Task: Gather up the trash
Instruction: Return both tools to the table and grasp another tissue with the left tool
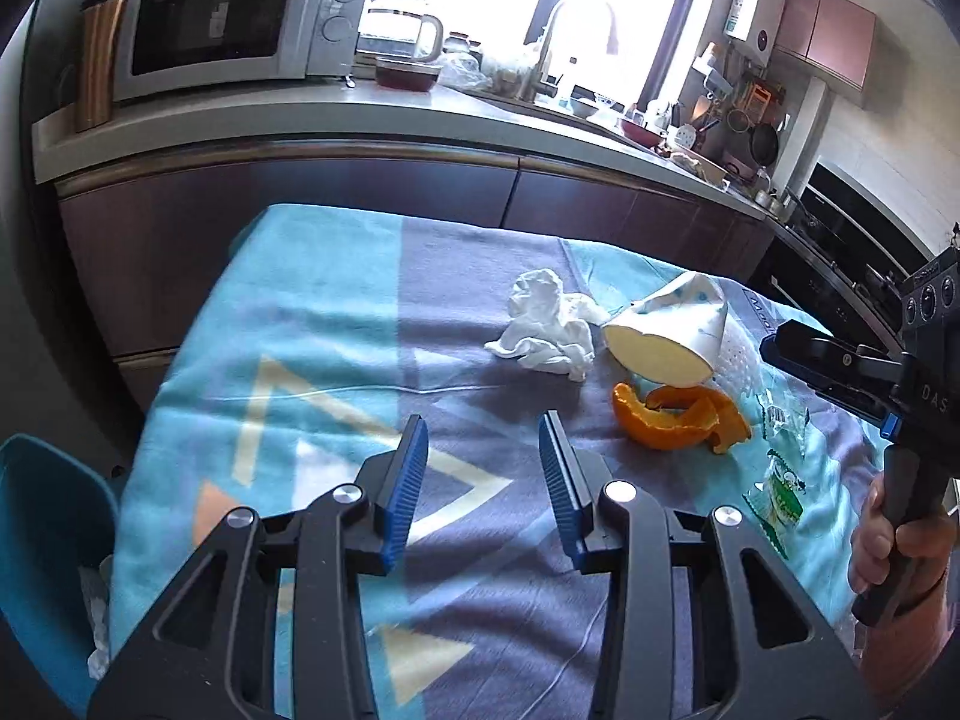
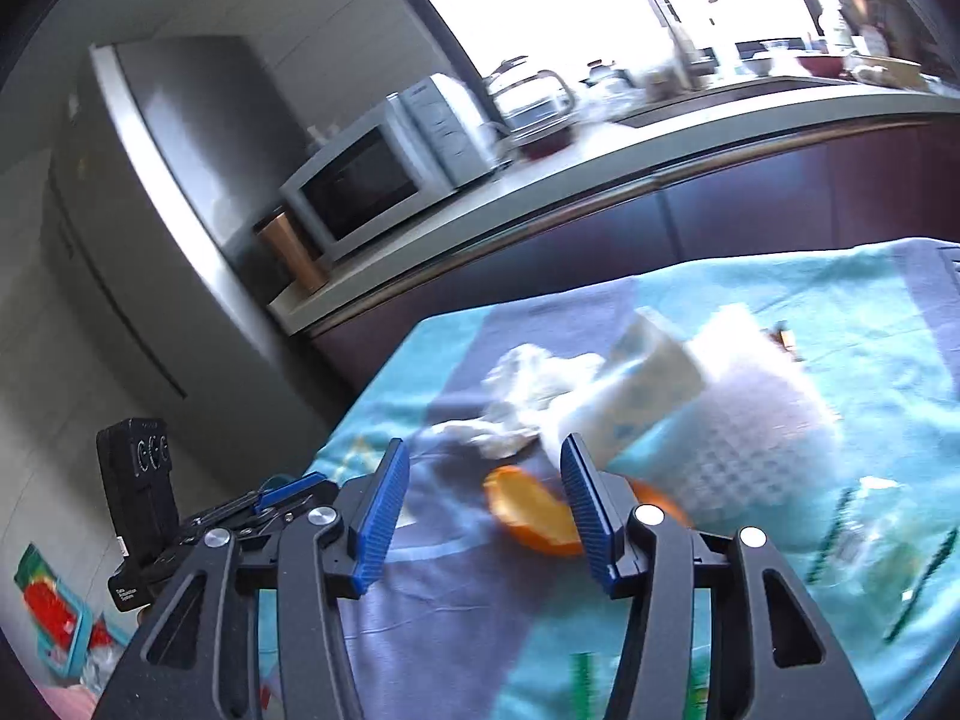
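Trash, a curled orange peel (image 2: 534, 519), lies on the cloth-covered surface (image 1: 312, 324) at 12 o'clock between the spread, empty right gripper (image 2: 483, 501), positioned for pickup; left gripper (image 1: 483, 480) spread.

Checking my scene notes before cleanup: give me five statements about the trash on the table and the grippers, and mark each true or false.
1. The left gripper holds the crumpled tissue. False: it is open and holds nothing.
2. The paper cup lies on its side. True.
3. The orange peel sits inside the cup. False: it lies on the tablecloth beside it.
4. The right gripper is open. True.
5. A green wrapper lies near the peel. True.
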Motion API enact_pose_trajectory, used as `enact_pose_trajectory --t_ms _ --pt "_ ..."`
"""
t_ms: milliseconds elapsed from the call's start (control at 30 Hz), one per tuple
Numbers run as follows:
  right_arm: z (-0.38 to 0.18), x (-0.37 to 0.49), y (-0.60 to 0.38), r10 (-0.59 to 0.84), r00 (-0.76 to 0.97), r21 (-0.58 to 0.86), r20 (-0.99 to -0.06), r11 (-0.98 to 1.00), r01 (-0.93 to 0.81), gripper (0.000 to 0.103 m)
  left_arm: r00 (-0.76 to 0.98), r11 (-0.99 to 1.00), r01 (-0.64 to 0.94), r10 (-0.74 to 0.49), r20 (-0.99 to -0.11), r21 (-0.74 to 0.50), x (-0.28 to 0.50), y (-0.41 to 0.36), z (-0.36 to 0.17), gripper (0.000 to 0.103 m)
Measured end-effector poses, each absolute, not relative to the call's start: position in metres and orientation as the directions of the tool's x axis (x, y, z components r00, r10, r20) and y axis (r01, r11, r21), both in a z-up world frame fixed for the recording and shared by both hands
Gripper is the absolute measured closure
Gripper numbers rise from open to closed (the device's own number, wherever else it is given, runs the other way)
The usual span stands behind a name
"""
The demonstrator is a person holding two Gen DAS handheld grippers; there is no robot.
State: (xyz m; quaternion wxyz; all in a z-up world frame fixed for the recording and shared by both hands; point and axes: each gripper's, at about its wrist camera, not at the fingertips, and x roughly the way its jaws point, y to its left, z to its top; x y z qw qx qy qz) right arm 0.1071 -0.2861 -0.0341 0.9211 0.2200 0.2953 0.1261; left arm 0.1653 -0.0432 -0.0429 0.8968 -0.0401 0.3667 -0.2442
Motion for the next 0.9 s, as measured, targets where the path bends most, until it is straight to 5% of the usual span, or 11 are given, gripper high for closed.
enact_pose_trajectory --t_ms 667,900 --pt "-0.058 0.174 -0.330 0.330 0.771 0.474 -0.545 0.879 -0.042 0.045 0.537 0.901 0.358 -0.413 -0.735 -0.245 0.244 -0.119 -0.070 0.055" --pt "-0.061 0.175 -0.327 0.327 0.758 0.454 -0.565 0.890 -0.045 0.058 0.522 0.902 0.367 -0.402 -0.752 -0.227 0.246 -0.130 -0.080 0.070"
